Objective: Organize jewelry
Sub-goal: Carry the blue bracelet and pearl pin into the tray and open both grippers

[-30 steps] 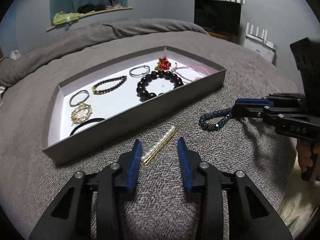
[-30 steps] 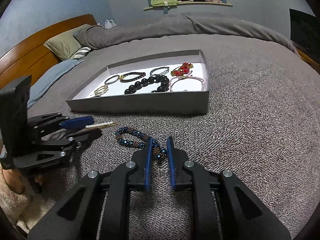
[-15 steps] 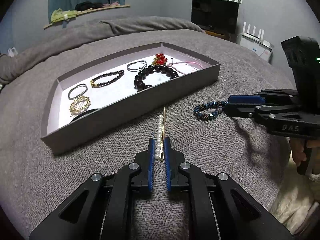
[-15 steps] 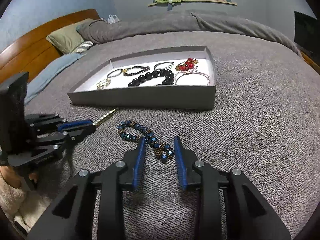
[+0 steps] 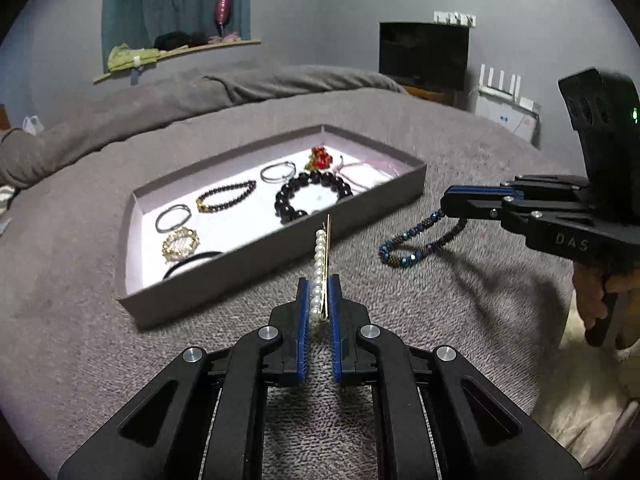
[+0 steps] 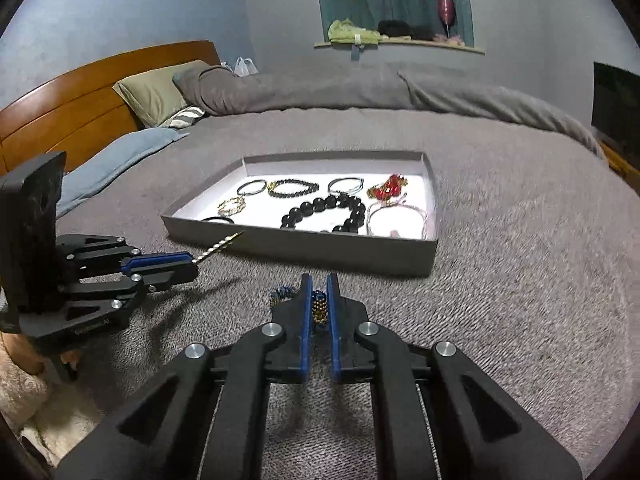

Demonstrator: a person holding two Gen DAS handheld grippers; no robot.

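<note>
A bedroom; a grey blanket (image 5: 100, 360) is covering the bed and carrying a shallow grey cardboard tray (image 5: 256, 264) with a white floor. The tray is already holding several bracelets, among them a large black bead bracelet (image 5: 312, 196) and a red bead piece (image 5: 320, 157). The left gripper (image 5: 319, 300) is clamping the near end of a pearl hair pin (image 5: 320, 264); its jaws have just been closing, with the pin between them. The pin's long axis is running straight ahead along the fingers, its free tip reaching toward the tray's near wall, which is lying directly in front and just beyond. The right gripper (image 6: 319, 300) is pinching a blue and gold beaded bracelet (image 5: 416, 240), its jaws having just closed on the beads; in the left wrist view the bracelet's loop is hanging below the fingertips, apparently just above the blanket. From this gripper the tray is lying ahead and slightly to the right. Both grippers are near the tray's long near wall, the left one appearing closer. The near wall is the edge each load must clear, judging from its height. Open white floor is showing at the tray's near middle and left of the black beads; the blanket around the tray is offering free room.
</note>
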